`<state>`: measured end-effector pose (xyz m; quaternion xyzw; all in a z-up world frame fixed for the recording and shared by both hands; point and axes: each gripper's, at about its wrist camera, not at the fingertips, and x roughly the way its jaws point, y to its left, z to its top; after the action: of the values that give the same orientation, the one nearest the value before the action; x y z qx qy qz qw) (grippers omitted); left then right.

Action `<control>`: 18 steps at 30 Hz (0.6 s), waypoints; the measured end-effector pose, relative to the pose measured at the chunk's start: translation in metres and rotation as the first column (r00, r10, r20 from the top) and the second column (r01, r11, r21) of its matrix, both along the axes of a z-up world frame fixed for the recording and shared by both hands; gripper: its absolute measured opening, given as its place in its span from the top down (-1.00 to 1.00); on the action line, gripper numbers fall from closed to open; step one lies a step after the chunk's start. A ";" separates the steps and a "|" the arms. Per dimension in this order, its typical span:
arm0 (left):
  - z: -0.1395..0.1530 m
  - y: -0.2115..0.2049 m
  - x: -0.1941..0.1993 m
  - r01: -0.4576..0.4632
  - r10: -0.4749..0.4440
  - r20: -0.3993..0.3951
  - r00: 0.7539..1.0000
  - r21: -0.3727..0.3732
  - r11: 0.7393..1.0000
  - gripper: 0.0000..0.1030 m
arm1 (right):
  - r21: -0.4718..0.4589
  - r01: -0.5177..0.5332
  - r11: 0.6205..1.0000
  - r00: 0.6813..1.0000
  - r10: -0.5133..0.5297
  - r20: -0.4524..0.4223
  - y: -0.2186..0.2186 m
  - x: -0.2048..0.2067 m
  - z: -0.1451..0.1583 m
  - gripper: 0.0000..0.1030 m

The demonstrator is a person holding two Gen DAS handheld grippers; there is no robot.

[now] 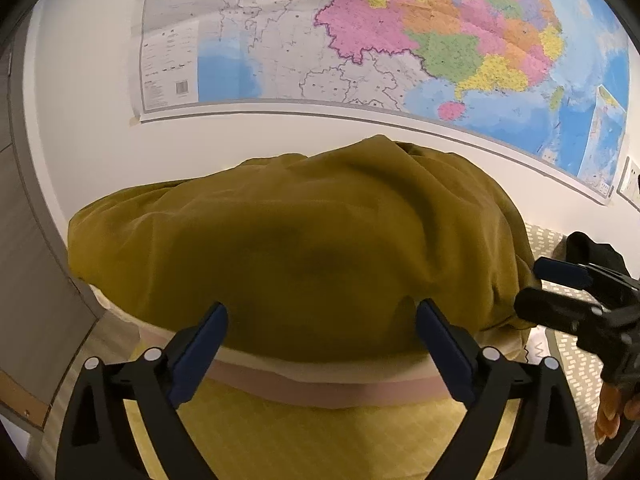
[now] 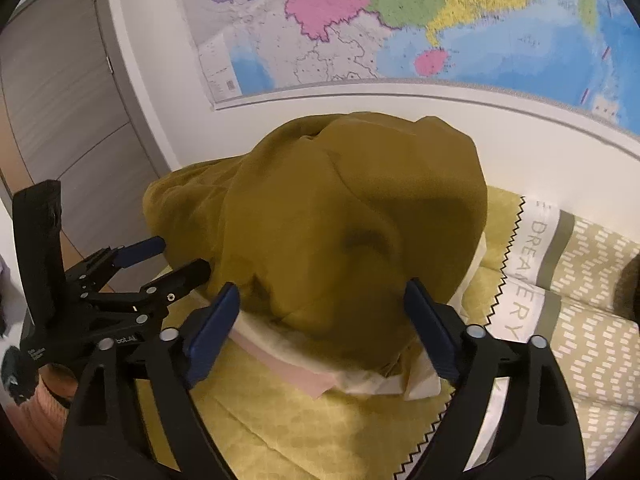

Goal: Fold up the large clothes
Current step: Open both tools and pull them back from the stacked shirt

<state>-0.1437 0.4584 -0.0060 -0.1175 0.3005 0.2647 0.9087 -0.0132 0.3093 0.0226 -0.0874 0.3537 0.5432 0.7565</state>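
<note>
In the left wrist view, the mustard-coloured garment (image 1: 304,240) fills the middle of the frame as a rounded, folded heap, and it lies on top of a stack of pale folded cloth (image 1: 320,380) with a pink band that shows along the lower edge of the heap. The left gripper (image 1: 322,312) stands at the bottom centre with its two blue pads wide apart; the pads are just in front of the near edge of the garment and nothing is caught between them. The right gripper (image 1: 548,286) enters from the right edge of this frame, with one blue pad close to the right side of the heap. In the right wrist view, the same garment (image 2: 340,220) sits in the centre, its top reaching toward the white wall, and the pale stack (image 2: 360,384) shows under it in the lower middle. The right gripper (image 2: 322,300) is also spread wide, its pads on both sides of the near part of the garment without pressing on it. The left gripper (image 2: 176,256) appears at the left of this frame, open too, beside the left side of the heap. Under everything lies a yellow quilted cover (image 2: 280,432), a patterned pillow (image 2: 592,272) is at the right, and a coloured wall map (image 1: 400,32) fills the upper part.
</note>
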 end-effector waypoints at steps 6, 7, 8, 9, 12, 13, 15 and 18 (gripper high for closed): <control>0.004 -0.015 -0.007 -0.016 0.015 0.018 1.000 0.026 1.000 -0.86 | -0.017 -0.007 1.000 0.999 0.007 0.051 -0.009 -0.016 -0.001 -0.73; 0.005 -0.017 -0.009 -0.017 0.017 0.018 1.000 0.028 0.999 -0.86 | -0.019 -0.006 1.000 0.998 0.007 0.058 -0.010 -0.018 -0.001 -0.74; 0.006 -0.019 -0.010 -0.019 0.019 0.018 1.000 0.029 0.999 -0.86 | -0.017 -0.003 1.000 0.998 0.004 0.060 -0.012 -0.019 -0.001 -0.78; 0.007 -0.022 -0.013 -0.025 0.024 0.023 0.999 0.036 0.999 -0.86 | -0.015 0.003 1.000 0.998 -0.002 0.061 -0.014 -0.019 0.000 -0.79; 0.008 -0.030 -0.018 -0.039 0.038 0.025 0.999 0.051 0.998 -0.86 | 0.000 0.020 1.000 0.996 -0.020 0.087 -0.021 -0.024 0.002 -0.82; 0.008 -0.032 -0.019 -0.043 0.042 0.020 0.999 0.053 0.998 -0.86 | 0.003 0.024 1.000 0.995 -0.024 0.093 -0.023 -0.026 0.002 -0.83; 0.009 -0.037 -0.023 -0.053 0.052 0.018 0.998 0.059 0.997 -0.86 | 0.010 0.022 1.000 0.995 -0.023 0.096 -0.026 -0.031 0.001 -0.85; 0.008 -0.042 -0.028 -0.063 0.062 0.016 0.998 0.050 0.997 -0.86 | 0.010 0.023 1.000 0.990 -0.024 0.137 -0.031 -0.042 -0.001 -0.89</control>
<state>-0.1712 0.4161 0.0024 -0.1060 0.2832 0.2995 0.9049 -0.0551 0.2784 0.0219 -0.1172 0.2996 0.5286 0.7856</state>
